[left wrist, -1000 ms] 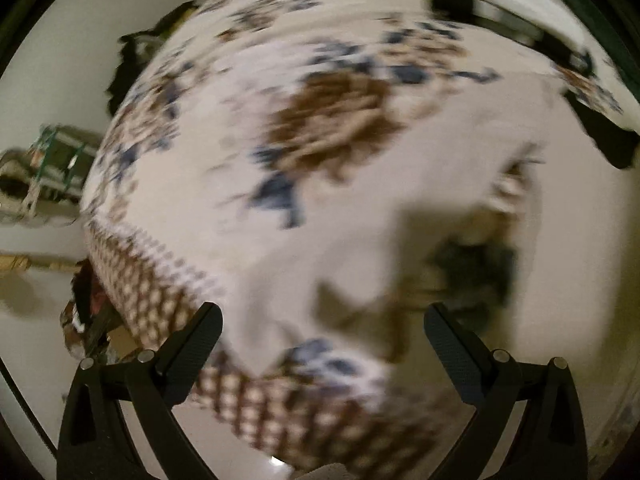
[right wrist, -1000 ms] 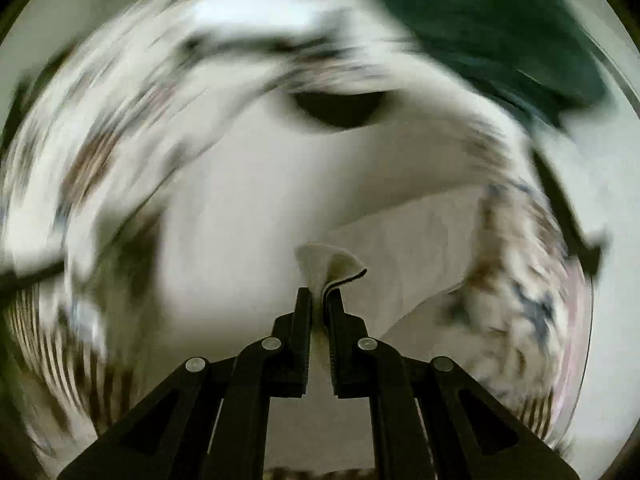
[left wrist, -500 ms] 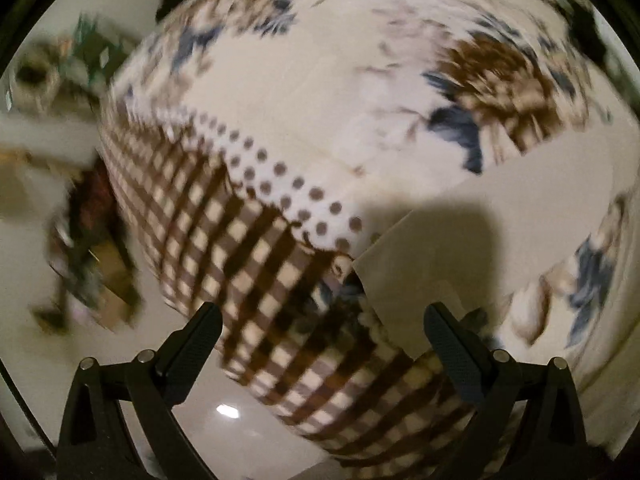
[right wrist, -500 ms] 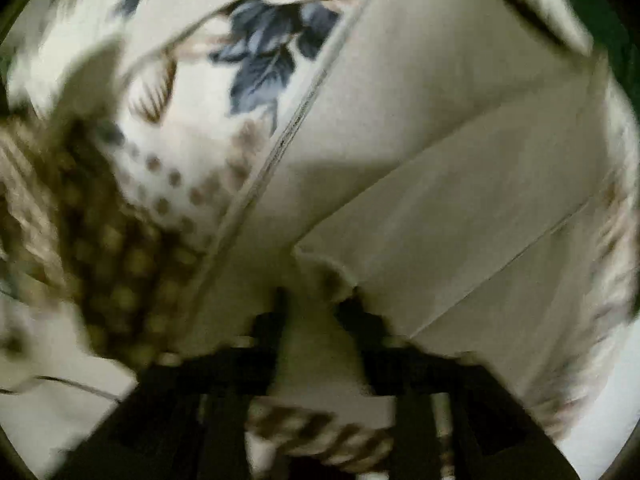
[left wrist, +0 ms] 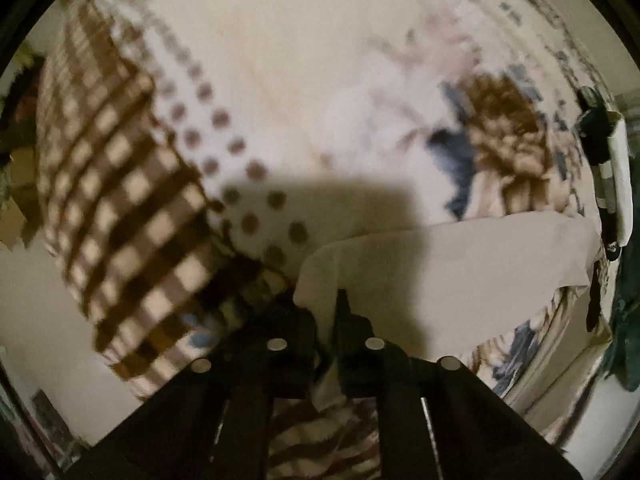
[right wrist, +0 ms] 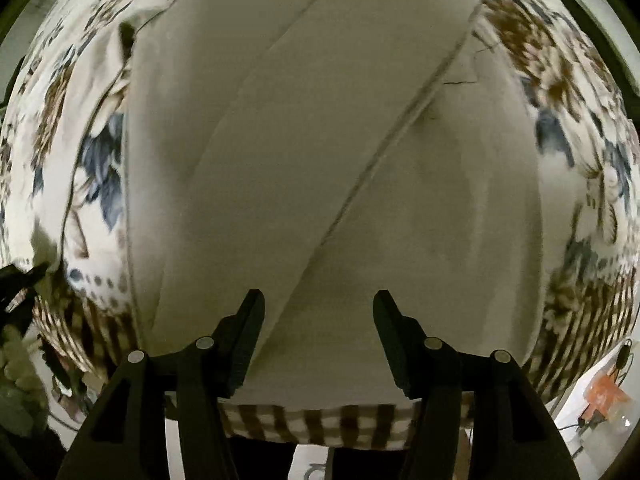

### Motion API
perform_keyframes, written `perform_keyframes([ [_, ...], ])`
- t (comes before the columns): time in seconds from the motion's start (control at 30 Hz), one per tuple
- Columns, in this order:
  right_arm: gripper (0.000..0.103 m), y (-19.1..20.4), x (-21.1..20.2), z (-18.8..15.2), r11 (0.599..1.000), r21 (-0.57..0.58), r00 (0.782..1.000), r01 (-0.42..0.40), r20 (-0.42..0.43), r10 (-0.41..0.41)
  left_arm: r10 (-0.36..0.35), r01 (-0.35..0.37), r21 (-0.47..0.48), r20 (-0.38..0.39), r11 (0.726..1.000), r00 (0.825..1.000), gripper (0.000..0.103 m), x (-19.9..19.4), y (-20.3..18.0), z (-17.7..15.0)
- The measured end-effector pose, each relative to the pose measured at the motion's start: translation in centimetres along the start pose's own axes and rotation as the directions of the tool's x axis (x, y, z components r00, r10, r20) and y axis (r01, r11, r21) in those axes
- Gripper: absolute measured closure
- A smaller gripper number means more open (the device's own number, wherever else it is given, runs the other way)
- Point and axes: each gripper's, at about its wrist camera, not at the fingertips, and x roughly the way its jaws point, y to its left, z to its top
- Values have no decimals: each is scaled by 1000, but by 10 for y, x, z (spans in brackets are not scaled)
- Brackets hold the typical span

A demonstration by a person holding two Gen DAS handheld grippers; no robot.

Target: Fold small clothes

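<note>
Left wrist view: fingers (left wrist: 316, 332) hide the pinched beige cloth (left wrist: 460, 264) corner.

Both tools are showing matte black: the left hand-held gripper (left wrist: 327, 312) and right hand-held gripper (right wrist: 319, 312) are carrying ribbed fingers (right wrist: 249, 328) and round silver screws (right wrist: 432, 343).

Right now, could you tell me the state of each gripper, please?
Left gripper: closed on the beige cloth.
Right gripper: open, holding nothing.
</note>
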Motion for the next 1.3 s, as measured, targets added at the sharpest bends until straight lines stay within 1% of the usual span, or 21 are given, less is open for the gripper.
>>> perform_keyframes([
  [0.1,44,-11,-1,-1,1000,-15,1000,8,8,-8,47,-52,49,100,997,994,100,-28,-9,-10],
  [0.2,44,-28,-6,-6,1000,-25,1000,-1,10,1,53,-86,160,199,983,979,100,-58,-31,-26],
  [0.3,44,-65,-22,-8,1000,-29,999,-1,36,2,4,-98,342,267,934,964,100,-91,-80,-57],
  [0.4,44,-101,-29,-12,1000,7,999,7,36,-7,-83,-68,551,245,832,966,100,-106,-145,-115],
  [0.47,44,-133,-31,-16,998,55,1000,13,25,-14,-140,-25,688,183,725,973,100,-108,-181,-166],
  [0.5,44,-150,-32,-19,996,82,1000,17,20,-19,-157,1,729,146,684,977,100,-105,-194,-187],
  [0.53,44,-168,-33,-21,994,109,1000,21,15,-22,-178,49,775,82,630,981,100,-101,-208,-219],
  [0.57,44,-187,-34,-25,990,140,1000,24,10,-25,-185,76,800,44,595,982,100,-99,-219,-239],
  [0.6,44,-207,-36,-30,985,170,999,30,9,-31,-183,100,832,2,545,983,100,-93,-230,-267],
  [0.67,44,-237,-39,-38,978,204,999,46,11,-49,-159,140,863,-70,485,985,100,-77,-242,-304],
  [0.77,45,-285,-45,-52,967,247,998,64,11,-68,-121,161,890,-121,426,985,100,-58,-248,-342],
  [0.83,45,-311,-46,-62,960,271,998,65,2,-68,-92,178,900,-154,397,984,100,-46,-250,-360],
  [0.9,45,-333,-48,-55,956,288,998,57,-9,-57,-63,178,911,-166,372,984,100,-38,-255,-375],
  [0.97,44,-347,-48,-66,950,311,999,37,-16,-34,-44,186,909,-183,374,982,99,-34,-258,-378],
  [1.0,44,-355,-48,-73,946,323,1000,13,-12,-9,-47,193,899,-189,392,981,98,-37,-257,-374],
  [1.1,44,-363,-60,-67,927,333,985,-172,42,167,-71,177,867,-162,465,984,96,-42,-250,-349],
  [1.13,44,-350,-65,-62,919,318,972,-234,57,228,-65,155,850,-142,504,988,95,-44,-243,-332],
  [1.2,44,-338,-69,-49,906,280,948,-316,66,310,-30,90,820,-88,565,996,73,-39,-232,-303],
  [1.23,44,-330,-69,-42,899,263,936,-350,71,344,-19,65,808,-66,586,998,45,-37,-228,-292],
  [1.27,44,-322,-65,-35,890,247,923,-383,72,377,2,16,786,-22,618,1000,24,-33,-218,-275],
  [1.3,44,-314,-62,-28,884,239,915,-402,67,398,30,-36,762,21,647,999,23,-29,-208,-257],
])
